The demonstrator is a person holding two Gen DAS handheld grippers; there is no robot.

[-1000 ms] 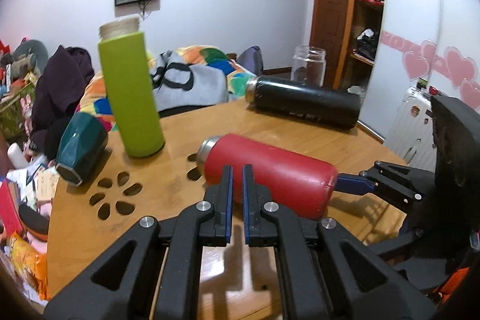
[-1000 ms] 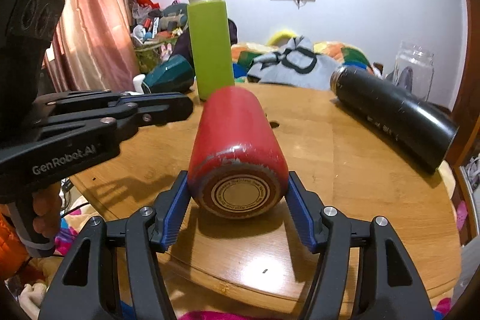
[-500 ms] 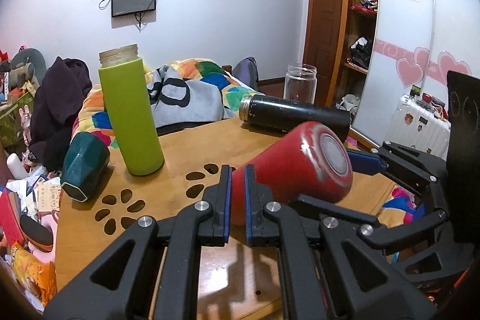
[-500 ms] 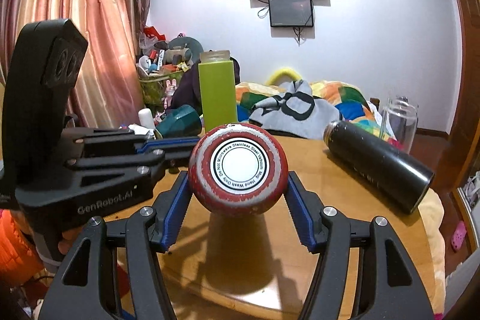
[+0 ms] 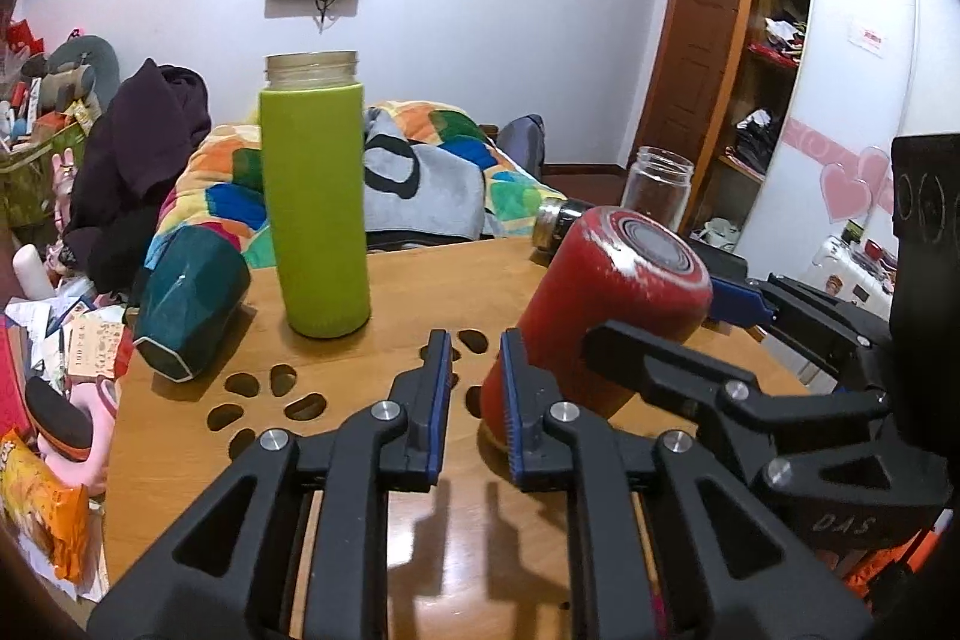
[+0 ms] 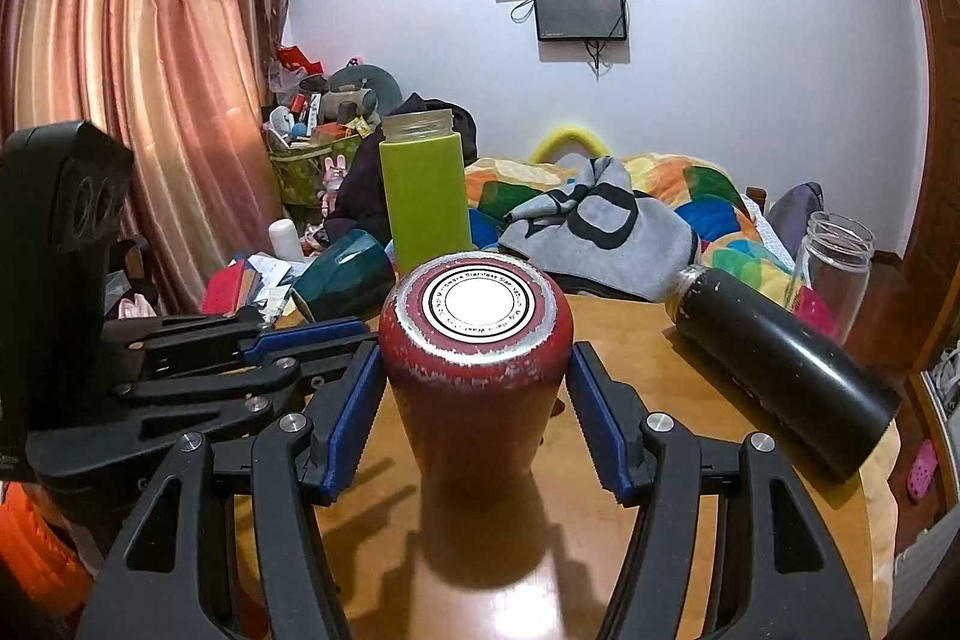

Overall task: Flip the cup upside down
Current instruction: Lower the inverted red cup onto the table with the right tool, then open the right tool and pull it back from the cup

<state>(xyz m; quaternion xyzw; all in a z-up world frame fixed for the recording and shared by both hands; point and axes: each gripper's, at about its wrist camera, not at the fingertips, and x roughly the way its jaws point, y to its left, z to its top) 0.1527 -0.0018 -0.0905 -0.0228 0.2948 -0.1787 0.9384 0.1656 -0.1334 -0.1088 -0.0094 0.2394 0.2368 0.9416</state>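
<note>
- The red cup (image 6: 474,370) stands mouth-down on the table (image 6: 690,460), base with its round label facing up, near the front edge and left of the lying black flask (image 6: 780,376)
- In the left view it looks tilted to the right, though fisheye bending may account for that, so I cannot say that the rim sits flat
- The right gripper (image 6: 474,400) brackets the cup with its jaws spread; a gap shows on each side in its own view, so it seems to have let go, or nearly
- Risk: if the rim is not flat, a cup freed now could rock or topple toward the flask, and a roll could carry it off the near edge
- Risk: pulling the right gripper back at an angle could catch a blue pad on the cup wall and drag or tip it; a straight retreat with the jaws wide looks safest
- The left gripper (image 5: 474,400) is slightly open and holds nothing, with one finger just beside the cup's lower wall; I cannot tell if it touches
- Risk: a sideways drift of that gripper would nudge the cup at its foot
- The green bottle (image 5: 315,214) and the teal mug (image 5: 189,304) are farther left, well apart from the cup
</note>
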